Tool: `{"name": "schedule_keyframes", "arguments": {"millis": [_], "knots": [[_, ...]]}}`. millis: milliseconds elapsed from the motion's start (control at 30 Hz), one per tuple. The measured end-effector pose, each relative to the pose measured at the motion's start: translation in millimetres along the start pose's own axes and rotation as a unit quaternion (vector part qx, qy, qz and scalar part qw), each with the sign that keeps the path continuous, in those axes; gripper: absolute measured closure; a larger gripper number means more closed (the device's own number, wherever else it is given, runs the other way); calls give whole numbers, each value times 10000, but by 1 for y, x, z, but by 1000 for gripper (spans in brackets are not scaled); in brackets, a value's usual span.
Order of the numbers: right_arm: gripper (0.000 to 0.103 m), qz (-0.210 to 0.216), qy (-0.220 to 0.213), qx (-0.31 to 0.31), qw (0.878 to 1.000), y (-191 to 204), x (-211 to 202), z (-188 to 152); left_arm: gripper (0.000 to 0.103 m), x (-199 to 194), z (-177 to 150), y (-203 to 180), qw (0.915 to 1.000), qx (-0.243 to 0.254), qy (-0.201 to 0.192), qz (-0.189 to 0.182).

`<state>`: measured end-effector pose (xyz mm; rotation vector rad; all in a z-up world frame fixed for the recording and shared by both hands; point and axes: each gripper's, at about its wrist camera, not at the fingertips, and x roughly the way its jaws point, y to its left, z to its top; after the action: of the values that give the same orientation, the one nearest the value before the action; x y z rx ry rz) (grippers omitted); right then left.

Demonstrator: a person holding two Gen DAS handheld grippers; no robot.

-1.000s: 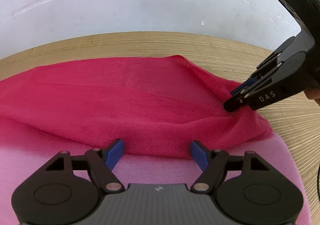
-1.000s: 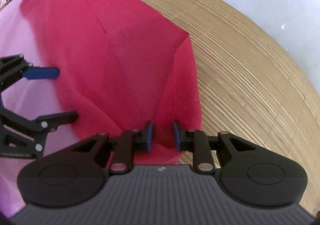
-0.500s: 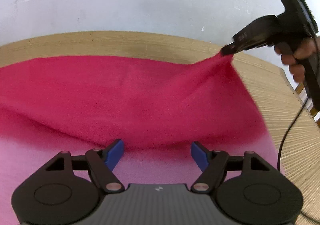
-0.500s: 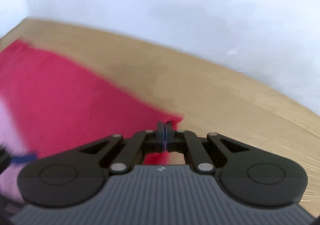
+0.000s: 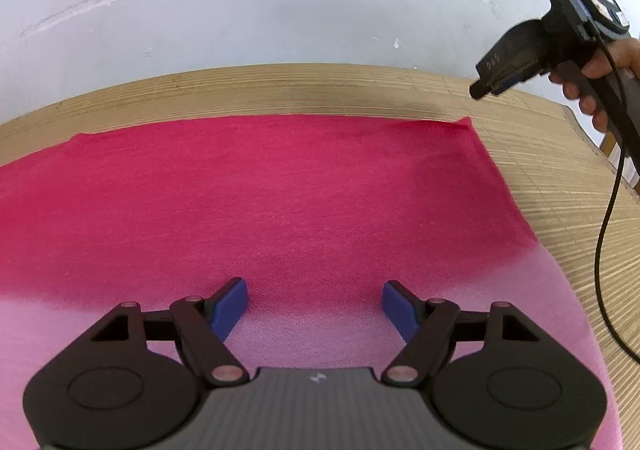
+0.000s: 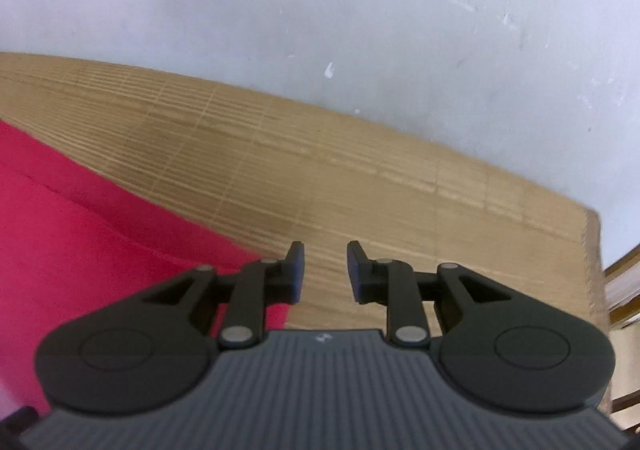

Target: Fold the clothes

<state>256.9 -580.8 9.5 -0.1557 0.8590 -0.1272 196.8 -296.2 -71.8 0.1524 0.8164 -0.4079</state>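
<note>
A garment (image 5: pixel 280 201), crimson fading to pale pink near me, lies spread flat on the bamboo mat (image 5: pixel 320 89). My left gripper (image 5: pixel 314 300) hovers open over its pink part, nothing between the blue pads. In the left wrist view my right gripper (image 5: pixel 486 87) hangs in the air above the garment's far right corner (image 5: pixel 464 123), held by a hand, apart from the cloth. In the right wrist view the right gripper (image 6: pixel 325 270) has its jaws opening, with only bare mat between them; the crimson cloth (image 6: pixel 100 242) lies to its left.
A pale wall (image 5: pixel 280 17) rises behind the mat. The mat's right edge (image 6: pixel 592 250) drops off beside a wooden frame. A black cable (image 5: pixel 604 242) hangs from the right gripper over the mat.
The right gripper pulled the garment's corner up and out to the right, let it go, and moved off. The cloth, bunched before, now lies flat with a straight far edge. The left gripper stayed put.
</note>
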Motion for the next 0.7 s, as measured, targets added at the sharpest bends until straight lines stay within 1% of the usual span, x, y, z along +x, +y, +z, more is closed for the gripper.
{"name": "schedule_keyframes", "arguments": {"millis": [33,100,133,200,333,400,433,467,500,567,633,700], "knots": [[77,-13,-86,37,10000,-3,-2,1,26,0,-1,0,10000,-4,-2,-3],[77,-3,-119,242,9996,-9,0,-1,26,-1,-1,0,10000,-8,-3,-5],[77,106,17,294,9995,-12,2,-1,26,-1,-1,0,10000,-16,-3,0],[77,508,586,283,9966,-16,13,-5,25,-1,-1,-1,10000,-15,-6,7],[77,666,867,367,9933,-14,28,-19,25,-2,-2,-2,10000,-30,-15,15],[76,727,652,449,9942,-11,25,-21,27,-4,-1,0,10000,-97,-2,14],[77,805,571,449,9941,-8,27,-21,28,-7,-1,3,9998,-173,8,6],[86,856,460,439,9943,-3,27,-22,28,-10,0,4,9997,-246,1,-15],[98,768,307,320,9961,4,25,-22,28,-14,0,7,9995,-309,-24,-34],[100,377,-84,84,9992,13,12,-20,28,-25,0,11,9994,-342,-102,15],[100,154,-330,338,9988,9,7,-13,28,-36,-1,14,9993,-313,-169,95],[100,-245,-467,544,9971,-2,13,-5,28,-45,-3,17,9994,-197,-209,217]]}}
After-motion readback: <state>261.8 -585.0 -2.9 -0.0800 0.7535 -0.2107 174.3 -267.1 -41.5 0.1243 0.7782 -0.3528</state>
